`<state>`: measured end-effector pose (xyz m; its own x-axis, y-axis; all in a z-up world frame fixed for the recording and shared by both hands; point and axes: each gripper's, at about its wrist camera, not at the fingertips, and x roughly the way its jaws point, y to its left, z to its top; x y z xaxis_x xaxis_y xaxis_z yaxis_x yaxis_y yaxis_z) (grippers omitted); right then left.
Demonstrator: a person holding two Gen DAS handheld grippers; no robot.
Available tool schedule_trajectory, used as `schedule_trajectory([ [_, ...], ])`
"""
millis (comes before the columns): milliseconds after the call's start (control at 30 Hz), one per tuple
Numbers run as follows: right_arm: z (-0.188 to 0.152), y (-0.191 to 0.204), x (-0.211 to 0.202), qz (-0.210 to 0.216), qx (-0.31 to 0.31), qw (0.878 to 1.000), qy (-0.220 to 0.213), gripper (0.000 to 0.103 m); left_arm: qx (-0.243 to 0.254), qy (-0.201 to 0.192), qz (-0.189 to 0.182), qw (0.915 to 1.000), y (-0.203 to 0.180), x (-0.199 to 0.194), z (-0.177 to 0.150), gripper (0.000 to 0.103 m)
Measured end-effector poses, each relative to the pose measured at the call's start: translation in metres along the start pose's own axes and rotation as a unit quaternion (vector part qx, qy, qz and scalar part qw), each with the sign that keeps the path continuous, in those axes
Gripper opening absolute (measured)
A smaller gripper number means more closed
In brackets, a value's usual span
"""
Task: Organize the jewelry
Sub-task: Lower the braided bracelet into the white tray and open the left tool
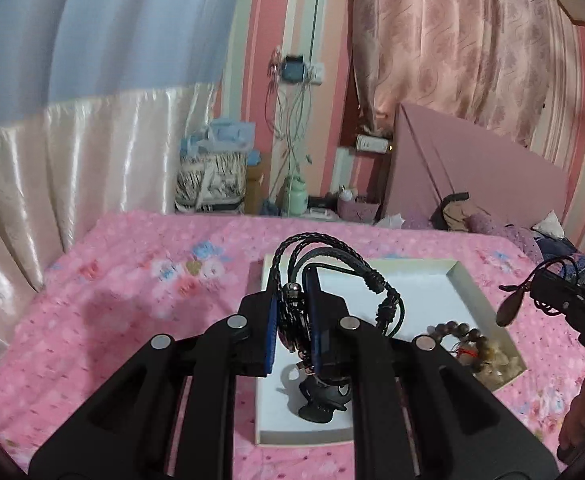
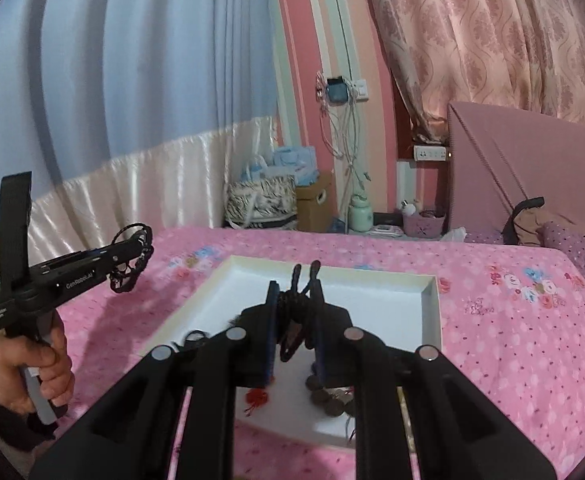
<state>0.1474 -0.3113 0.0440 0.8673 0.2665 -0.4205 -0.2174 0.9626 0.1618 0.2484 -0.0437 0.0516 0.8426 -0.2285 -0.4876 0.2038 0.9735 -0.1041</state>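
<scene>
Nearest, in the left wrist view: left gripper [image 1: 292, 316] clamped narrow on a bundle of black braided bracelets [image 1: 324, 252], loops standing up past the fingertips, a small skull bead caught between the pads. In the right wrist view: right gripper [image 2: 294, 312] likewise pinched close on a dark cord necklace [image 2: 292, 336], its ends poking up between the fingers (the pendant, dark and oval, shows only in the left view, dangling below that gripper). At that view's left edge, a hand [image 2: 36, 376] wrapped around the left gripper's handle.

Below both grippers, lifted clear of it: shallow white box [image 1: 488, 288], open, resting on the bed. Inside, near corner: brown bead bracelet [image 1: 456, 332] with a red tassel, and one more dark piece lying in the box under the left gripper, too shadowed to name.

Under the box: pink floral bedspread [image 1: 140, 320], covering the whole bed.

Beyond the far edge: pink headboard [image 1: 472, 184] on the right, zebra-print bag [image 1: 208, 184], green bottle [image 1: 296, 196], cables hanging from a wall socket [image 1: 296, 70]. Behind all: pink striped wall [image 1: 252, 60], blue-and-cream curtain [image 1: 92, 80], patterned pink curtain [image 1: 452, 40].
</scene>
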Motion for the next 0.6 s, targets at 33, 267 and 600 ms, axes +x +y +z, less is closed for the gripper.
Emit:
schedule_trajectory([
  [33, -0.004, 0.0, 0.005, 0.0, 0.0, 1.0, 0.003, 0.015, -0.001, 0.005, 0.002, 1.0, -0.001, 0.009, -0.009, 0.011],
  [267, -0.036, 0.012, 0.03, -0.028, -0.033, 0.999, 0.026, 0.015, 0.041, -0.007, 0.014, 0.999, -0.008, 0.033, -0.034, 0.011],
  [600, -0.044, 0.011, 0.039, -0.02, -0.027, 0.998, 0.045, 0.015, 0.011, 0.026, 0.025, 0.9993, 0.012, 0.049, -0.042, 0.011],
])
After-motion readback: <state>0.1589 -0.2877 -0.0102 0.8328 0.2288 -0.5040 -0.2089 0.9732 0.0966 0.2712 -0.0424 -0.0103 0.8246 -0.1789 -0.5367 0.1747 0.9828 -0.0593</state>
